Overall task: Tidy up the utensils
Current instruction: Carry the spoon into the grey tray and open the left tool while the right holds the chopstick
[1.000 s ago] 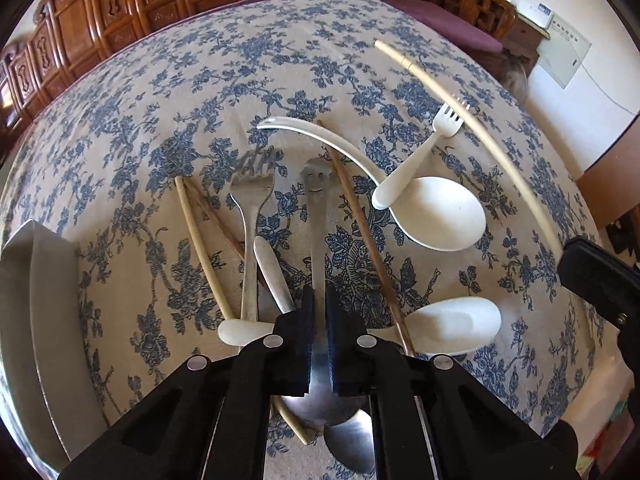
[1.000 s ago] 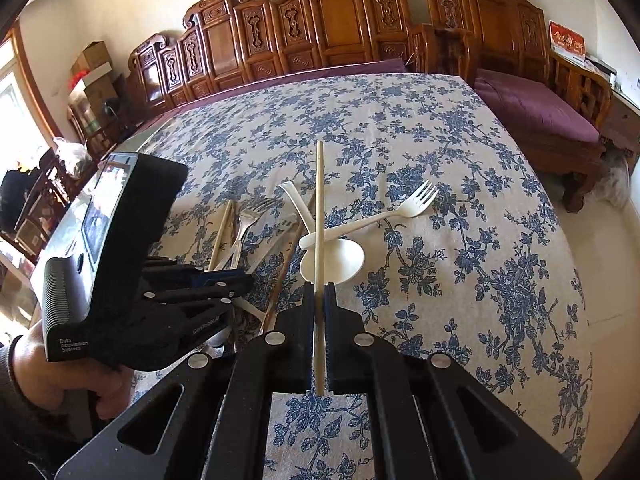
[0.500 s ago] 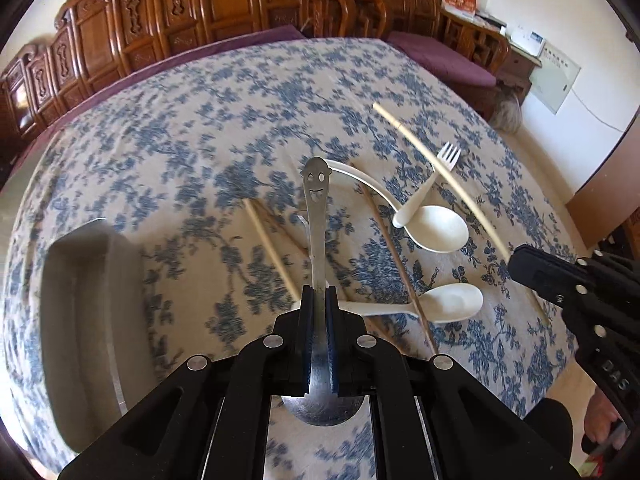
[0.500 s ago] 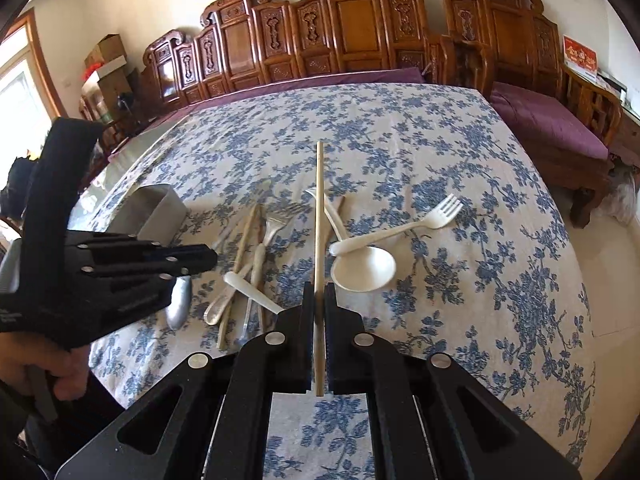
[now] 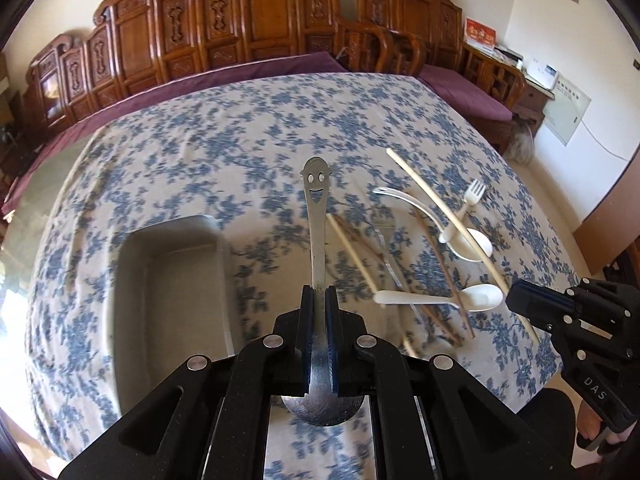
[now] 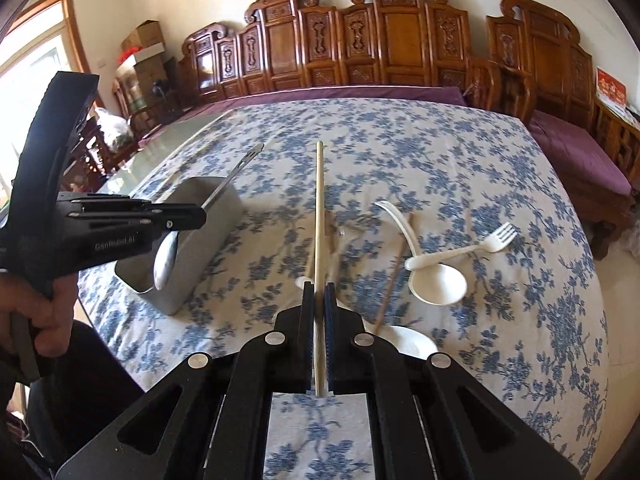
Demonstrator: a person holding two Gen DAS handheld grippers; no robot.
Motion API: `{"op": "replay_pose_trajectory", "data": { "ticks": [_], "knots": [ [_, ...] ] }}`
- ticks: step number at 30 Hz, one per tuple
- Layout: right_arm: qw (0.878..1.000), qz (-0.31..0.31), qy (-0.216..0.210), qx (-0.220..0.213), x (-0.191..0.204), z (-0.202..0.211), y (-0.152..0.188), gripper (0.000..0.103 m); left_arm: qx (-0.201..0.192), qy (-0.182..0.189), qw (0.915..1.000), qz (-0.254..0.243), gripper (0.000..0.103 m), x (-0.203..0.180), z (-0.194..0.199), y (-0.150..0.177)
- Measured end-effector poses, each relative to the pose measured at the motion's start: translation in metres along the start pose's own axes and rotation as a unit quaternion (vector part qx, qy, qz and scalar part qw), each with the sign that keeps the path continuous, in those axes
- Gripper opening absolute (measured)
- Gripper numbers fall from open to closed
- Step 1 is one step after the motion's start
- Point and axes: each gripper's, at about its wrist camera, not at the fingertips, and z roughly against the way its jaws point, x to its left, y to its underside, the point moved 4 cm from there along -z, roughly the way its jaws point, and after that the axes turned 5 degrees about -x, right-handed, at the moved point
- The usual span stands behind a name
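Note:
My left gripper point(image 5: 319, 292) is shut on a metal spoon point(image 5: 316, 216) with a smiley-face handle, held in the air just right of a grey metal tray point(image 5: 168, 280). In the right wrist view the left gripper point(image 6: 196, 216) holds that spoon point(image 6: 166, 258) over the tray point(image 6: 212, 216). My right gripper point(image 6: 319, 290) is shut on a pale chopstick point(image 6: 319, 208), lifted above the table. White plastic spoons point(image 6: 438, 280), a white fork point(image 6: 496, 240), a metal fork point(image 5: 384, 248) and more chopsticks point(image 5: 352, 252) lie on the floral tablecloth.
Carved wooden benches point(image 6: 380, 48) with purple cushions line the far and right sides of the table. The table's right edge point(image 6: 592, 280) drops to a tiled floor. Boxes point(image 6: 144, 48) stand at the far left.
My left gripper has lifted the metal spoon off the pile and carried it left to the tray. My right gripper has kept the chopstick and shifted slightly.

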Motion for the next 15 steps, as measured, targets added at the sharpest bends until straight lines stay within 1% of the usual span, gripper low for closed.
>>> {"op": "replay_pose_trajectory", "data": {
  "ticks": [6, 15],
  "knots": [
    [1.0, 0.012, -0.009, -0.004, 0.02, 0.002, -0.001, 0.006, -0.005, -0.011, 0.9999, 0.01, 0.005, 0.035, 0.008, 0.009],
    [1.0, 0.028, -0.007, 0.002, 0.04, -0.011, 0.0, 0.006, -0.005, -0.035, 0.9982, 0.048, 0.005, 0.102, 0.002, 0.019]
  ]
}}
